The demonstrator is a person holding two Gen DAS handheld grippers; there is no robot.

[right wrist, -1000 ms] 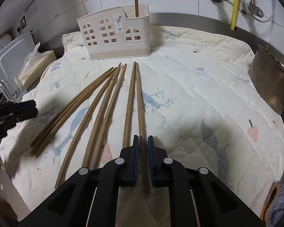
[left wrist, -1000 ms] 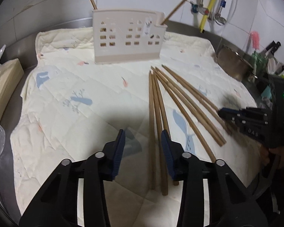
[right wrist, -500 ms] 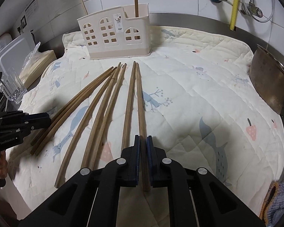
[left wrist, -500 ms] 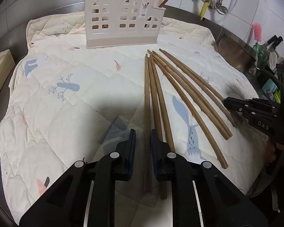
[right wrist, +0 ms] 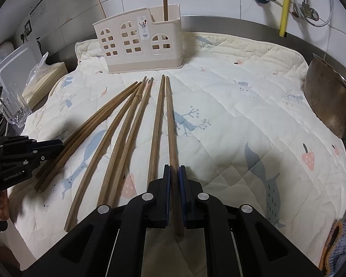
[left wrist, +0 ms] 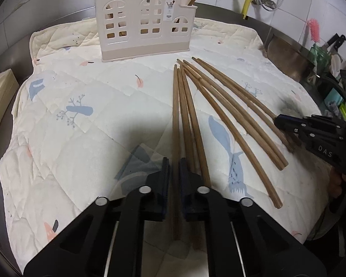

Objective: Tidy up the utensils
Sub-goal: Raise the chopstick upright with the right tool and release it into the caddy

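Jaws of the left gripper (left wrist: pixel 174 170), which have just been closing, clamp the leftmost wooden chopstick (left wrist: pixel 175 120), while the right gripper (right wrist: pixel 174 173) pinches the rightmost chopstick (right wrist: pixel 170 124) of the fan on the quilted mat (right wrist: pixel 230 120). Beyond stands the beige utensil holder (left wrist: pixel 143 25). Only the right view shows a clear glass (right wrist: pixel 15 109) far left; only the left shows a pink brush (left wrist: pixel 313 31).

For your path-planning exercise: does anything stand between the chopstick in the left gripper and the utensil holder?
Nothing visible does. The left gripper clamps the leftmost chopstick; only bare quilted mat lies before the utensil holder.
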